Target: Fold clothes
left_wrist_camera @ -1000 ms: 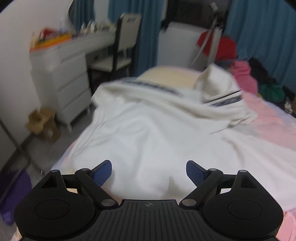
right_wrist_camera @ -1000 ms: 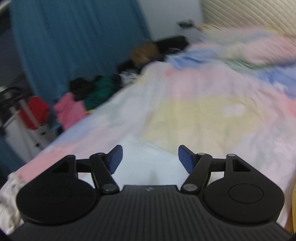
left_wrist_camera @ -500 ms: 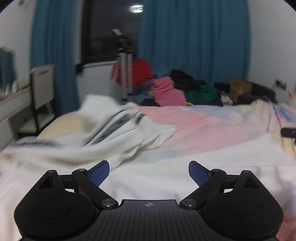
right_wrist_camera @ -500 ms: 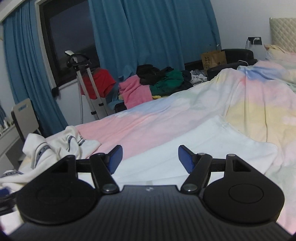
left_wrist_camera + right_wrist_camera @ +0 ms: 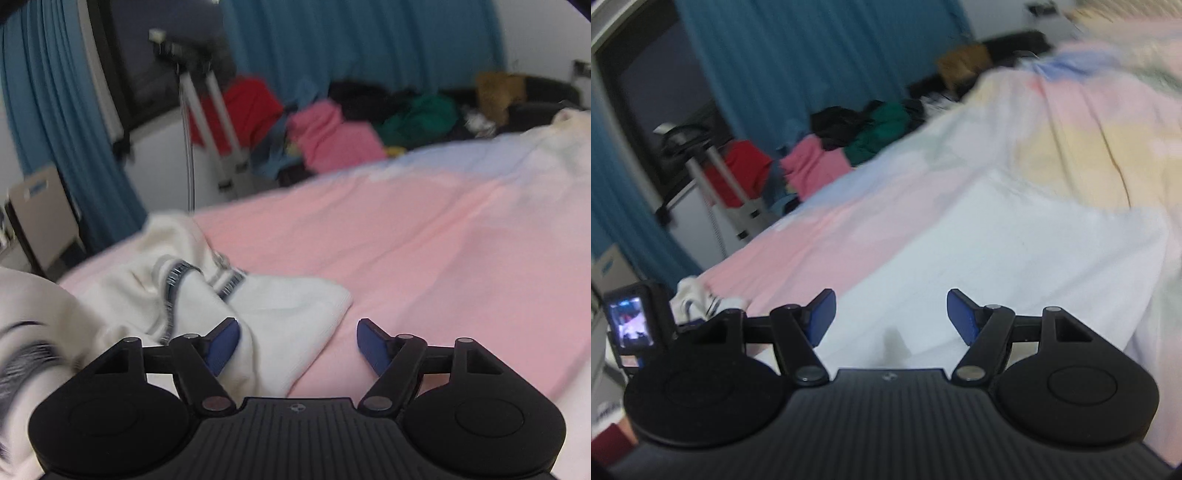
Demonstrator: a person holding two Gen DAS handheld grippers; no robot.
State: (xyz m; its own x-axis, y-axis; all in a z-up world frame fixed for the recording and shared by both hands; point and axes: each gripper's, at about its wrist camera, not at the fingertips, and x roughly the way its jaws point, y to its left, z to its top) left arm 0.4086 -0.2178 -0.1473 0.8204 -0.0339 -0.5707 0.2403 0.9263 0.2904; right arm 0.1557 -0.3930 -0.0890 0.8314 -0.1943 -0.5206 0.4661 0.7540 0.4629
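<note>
A cream sweater [image 5: 273, 317] with dark striped trim lies rumpled on the pastel bedsheet [image 5: 424, 240]. In the left wrist view its sleeve end reaches between the fingers of my left gripper [image 5: 297, 345], which is open and holds nothing. In the right wrist view a flat white garment [image 5: 1015, 266] is spread on the bed ahead of my right gripper [image 5: 891, 315], also open with nothing held. The sweater [image 5: 698, 299] shows small at the far left there, behind the left gripper's camera [image 5: 631, 325].
A heap of clothes [image 5: 332, 136], pink, green, red and black, lies beyond the bed's far edge under blue curtains [image 5: 351, 44]. A metal stand [image 5: 207, 110] rises by the window. A chair [image 5: 40, 218] stands at the left. Pink sheet stretches to the right.
Both views have swung and dropped closer to the bed. The sweater's sleeve now lies between the left gripper's fingers. Both grippers stay open.
</note>
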